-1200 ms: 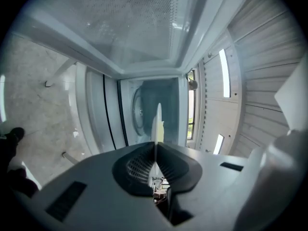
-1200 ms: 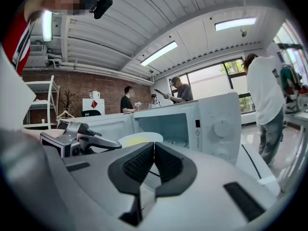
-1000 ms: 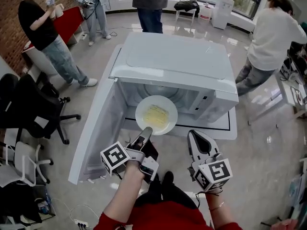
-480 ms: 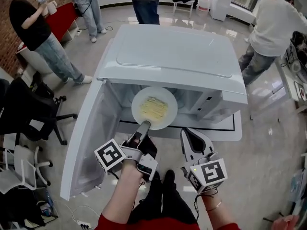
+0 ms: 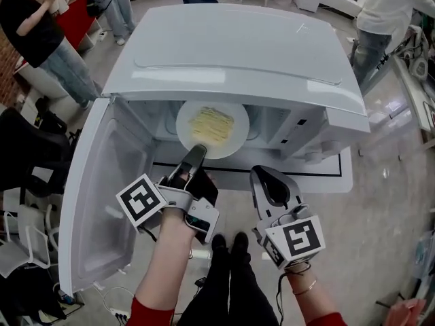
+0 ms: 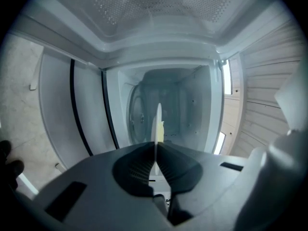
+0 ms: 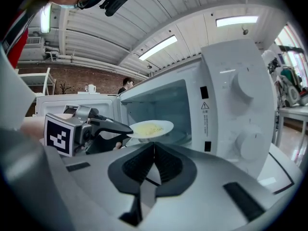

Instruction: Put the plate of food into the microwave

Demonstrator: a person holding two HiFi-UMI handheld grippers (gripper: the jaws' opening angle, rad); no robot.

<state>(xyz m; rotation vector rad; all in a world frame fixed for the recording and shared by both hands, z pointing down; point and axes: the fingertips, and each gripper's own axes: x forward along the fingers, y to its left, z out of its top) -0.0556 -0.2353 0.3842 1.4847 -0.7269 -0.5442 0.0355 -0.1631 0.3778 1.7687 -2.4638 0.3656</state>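
Round white plate of yellow food (image 5: 212, 129), held at the mouth of the white microwave oven (image 5: 238, 46): insertion step in hand, plate not yet set down.

My left gripper (image 5: 196, 153) is clamped on the plate's near rim, which shows edge-on between its pads in the left gripper view. The plate sits level, clear of the cavity floor (image 7: 179, 137), its far half under the oven's top edge. My right gripper (image 5: 270, 185) hangs just to the right, before the control panel (image 7: 240, 114), jaws closed together on nothing. The oven's white door (image 5: 102, 195) stands swung wide to the left, out of the path. In my judgement the next move calls for carrying the plate straight in, level so the food does not slide. I then lower it onto the middle of the floor, part the left jaws and back out.
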